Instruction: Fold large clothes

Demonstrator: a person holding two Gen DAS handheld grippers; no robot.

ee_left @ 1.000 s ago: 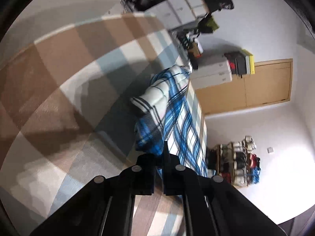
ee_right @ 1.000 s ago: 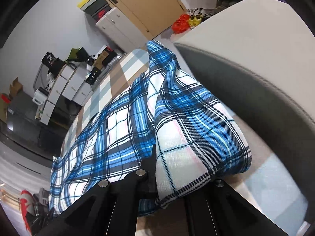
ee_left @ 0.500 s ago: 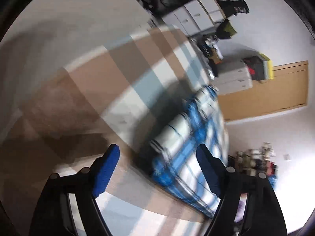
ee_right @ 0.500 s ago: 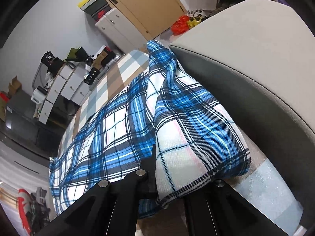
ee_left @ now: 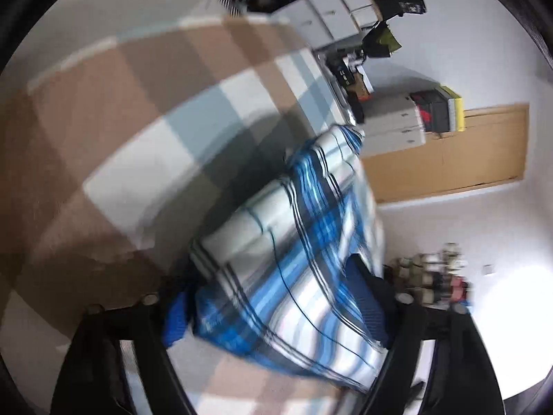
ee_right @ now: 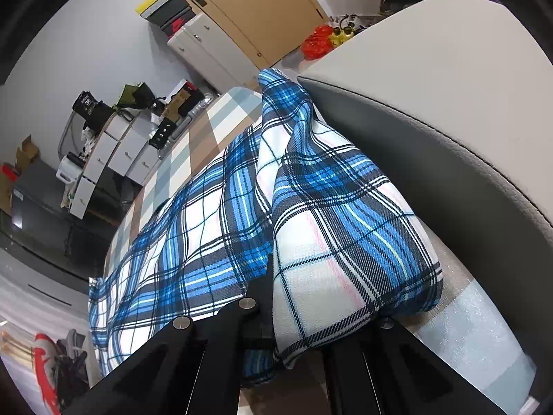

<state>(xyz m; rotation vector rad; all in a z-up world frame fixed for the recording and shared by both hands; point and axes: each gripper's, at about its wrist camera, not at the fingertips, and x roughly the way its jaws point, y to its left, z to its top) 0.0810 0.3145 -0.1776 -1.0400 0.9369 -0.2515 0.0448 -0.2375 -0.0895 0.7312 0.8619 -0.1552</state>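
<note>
A blue and white plaid garment [ee_left: 293, 242] lies in a long folded strip on the checked brown, white and pale blue bed cover [ee_left: 138, 121]. My left gripper [ee_left: 273, 307] straddles the garment's near folded end, which sits between its blue pads [ee_left: 174, 314]; the jaws are closing. The picture is blurred. In the right wrist view the plaid garment [ee_right: 207, 228] stretches away over the bed cover [ee_right: 193, 141]. My right gripper [ee_right: 276, 297] is shut on a fold of it, and the fabric bulges over and hides the right finger.
A grey padded headboard [ee_right: 432, 103] rises right beside the right gripper. Beyond the bed stand white drawer units [ee_right: 114, 152] with clutter, a wooden door [ee_left: 449, 152] and a shoe rack [ee_left: 432, 276].
The left gripper let go of the garment's edge, opened wide and pulled back, then came forward over the garment's folded end with its jaws narrowing. The right gripper kept still, shut on the garment.
</note>
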